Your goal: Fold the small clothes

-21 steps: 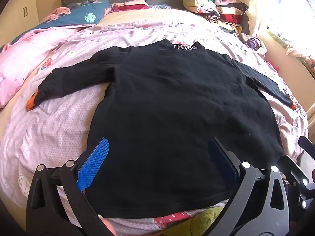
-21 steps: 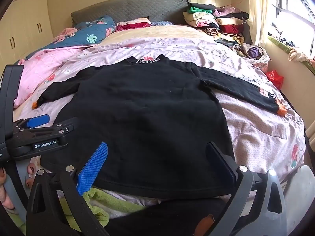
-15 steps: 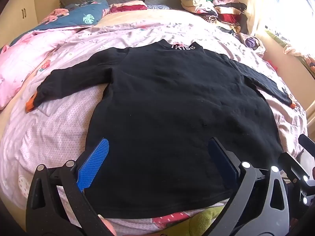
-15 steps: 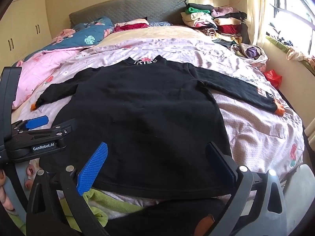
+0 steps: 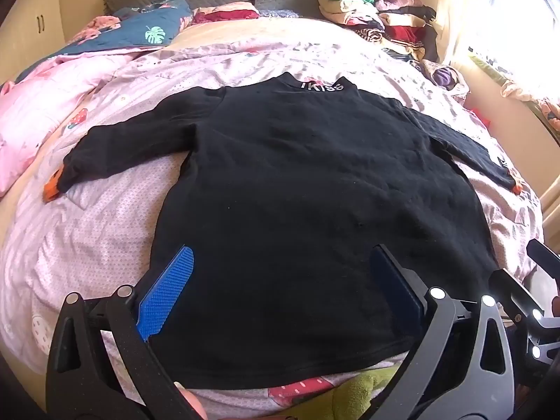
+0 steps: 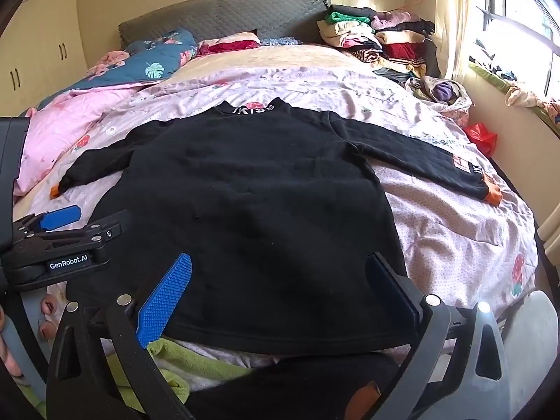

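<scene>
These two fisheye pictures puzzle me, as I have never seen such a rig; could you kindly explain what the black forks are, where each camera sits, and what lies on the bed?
No robot here: a person holds a hand-held gripper in each hand, with a camera on each looking along its two blue-padded fingers. The left gripper frames one view, the right gripper the other; the left one also shows at the left edge of the right view. Both jaws stand wide open and hold nothing. On the bed a black sweater lies flat, sleeves spread, collar far from the cameras. Folded clothes are stacked near the headboard by the window.
</scene>
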Demonstrator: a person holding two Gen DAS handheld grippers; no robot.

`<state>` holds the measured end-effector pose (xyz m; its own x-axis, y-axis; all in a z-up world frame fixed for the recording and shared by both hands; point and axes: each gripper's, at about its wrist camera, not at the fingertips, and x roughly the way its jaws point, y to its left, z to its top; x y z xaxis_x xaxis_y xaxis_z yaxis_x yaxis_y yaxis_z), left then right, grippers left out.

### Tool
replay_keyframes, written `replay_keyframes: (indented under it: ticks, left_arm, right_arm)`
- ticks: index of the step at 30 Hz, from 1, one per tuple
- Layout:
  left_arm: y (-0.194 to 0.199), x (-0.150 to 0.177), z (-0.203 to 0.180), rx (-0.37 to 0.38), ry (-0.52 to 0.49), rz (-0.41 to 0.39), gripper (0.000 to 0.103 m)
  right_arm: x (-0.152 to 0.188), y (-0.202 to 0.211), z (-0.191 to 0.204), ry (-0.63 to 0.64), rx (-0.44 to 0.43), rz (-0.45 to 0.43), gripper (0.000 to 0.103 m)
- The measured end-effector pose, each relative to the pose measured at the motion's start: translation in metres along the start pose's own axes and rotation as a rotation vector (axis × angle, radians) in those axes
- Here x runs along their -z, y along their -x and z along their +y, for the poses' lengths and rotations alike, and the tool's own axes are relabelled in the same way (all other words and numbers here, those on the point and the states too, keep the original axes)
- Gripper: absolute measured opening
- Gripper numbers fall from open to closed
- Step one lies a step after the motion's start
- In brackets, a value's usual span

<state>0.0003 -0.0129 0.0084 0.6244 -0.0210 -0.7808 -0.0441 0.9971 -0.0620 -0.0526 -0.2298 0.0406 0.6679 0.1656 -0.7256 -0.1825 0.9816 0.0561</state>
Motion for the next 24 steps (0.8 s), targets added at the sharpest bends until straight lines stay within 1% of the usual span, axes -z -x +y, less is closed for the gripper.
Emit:
replay_keyframes:
  ticks: [24]
  left_arm:
    - [0.0009, -0.001, 0.003, 0.003, -0.006, -0.01, 0.095]
  right_arm:
    - [-0.0023, 0.0035, 0.002, 0.008, 0.001, -0.001, 0.099]
